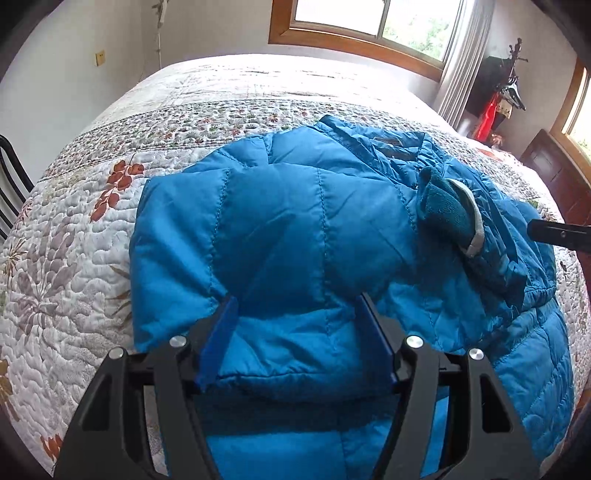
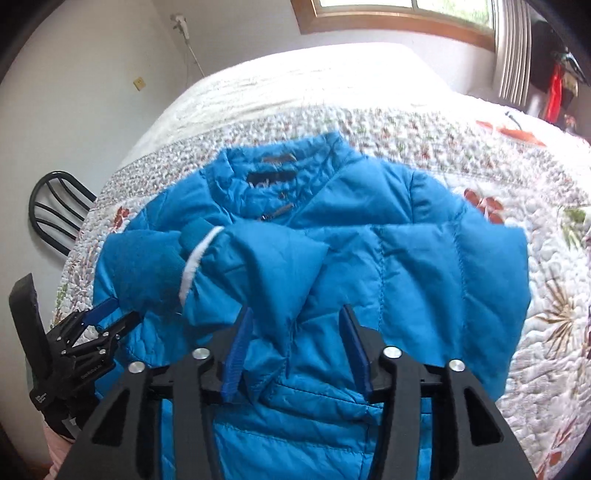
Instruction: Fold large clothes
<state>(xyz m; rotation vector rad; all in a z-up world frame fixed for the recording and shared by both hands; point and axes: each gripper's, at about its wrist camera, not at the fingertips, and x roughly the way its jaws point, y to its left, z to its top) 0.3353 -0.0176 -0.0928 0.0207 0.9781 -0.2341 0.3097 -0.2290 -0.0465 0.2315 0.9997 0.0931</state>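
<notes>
Your blue puffer jacket lies on the quilted bed, both sleeves folded across its chest. Both claws, left gripper and right gripper, hang released above it, apparently not touching. The slick, springy sleeves may slide open if you pinch only the top layer.

Both cameras sit low and close over the near edge of the bed, each looking forward along its own fingers toward the window wall. The left wrist view stands over the blue jacket toward its left side, the right wrist view toward its right. They share the jacket, the floral quilt and the far wall; the right view also catches the left gripper at its left edge.
</notes>
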